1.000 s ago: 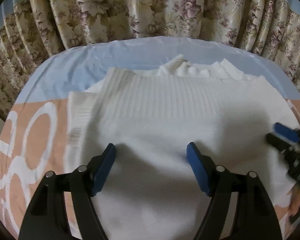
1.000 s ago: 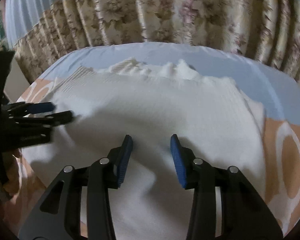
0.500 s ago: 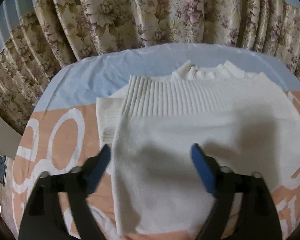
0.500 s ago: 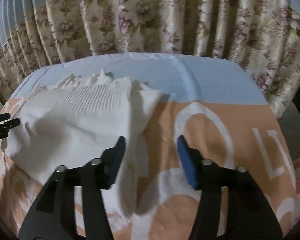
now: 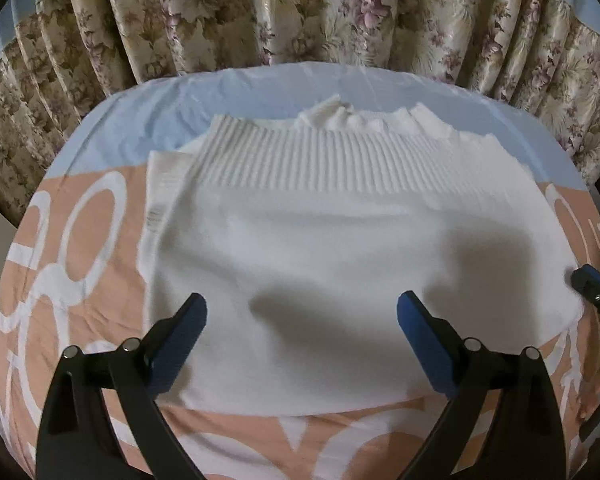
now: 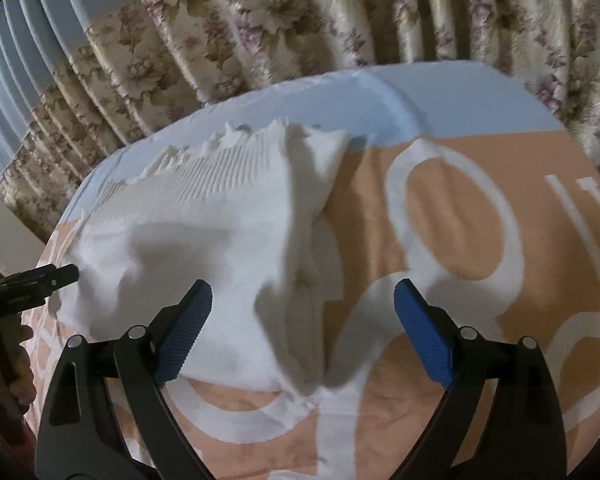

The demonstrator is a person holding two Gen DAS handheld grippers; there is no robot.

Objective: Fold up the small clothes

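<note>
A white knitted garment [image 5: 340, 232] lies folded on the bed, its ribbed band at the far side; it also shows in the right wrist view [image 6: 220, 248]. My left gripper [image 5: 302, 320] is open and empty, held just above the garment's near part. My right gripper [image 6: 303, 308] is open and empty, above the garment's right edge, where the fabric bunches into a raised fold [image 6: 300, 344]. The right gripper's tip [image 5: 592, 288] shows at the garment's right edge in the left view. The left gripper's tip [image 6: 52, 278] shows at the garment's left edge in the right view.
The bed cover [image 5: 80, 264] is orange with large white letters and a pale blue band [image 5: 160, 108] at the far side. Floral curtains [image 5: 300, 12] hang close behind the bed. The bed's edge curves away on both sides.
Both grippers pulled back from the garment and rose a little. The right gripper swung to the garment's right edge and its jaws opened wider. The left gripper stays open over the near part.
</note>
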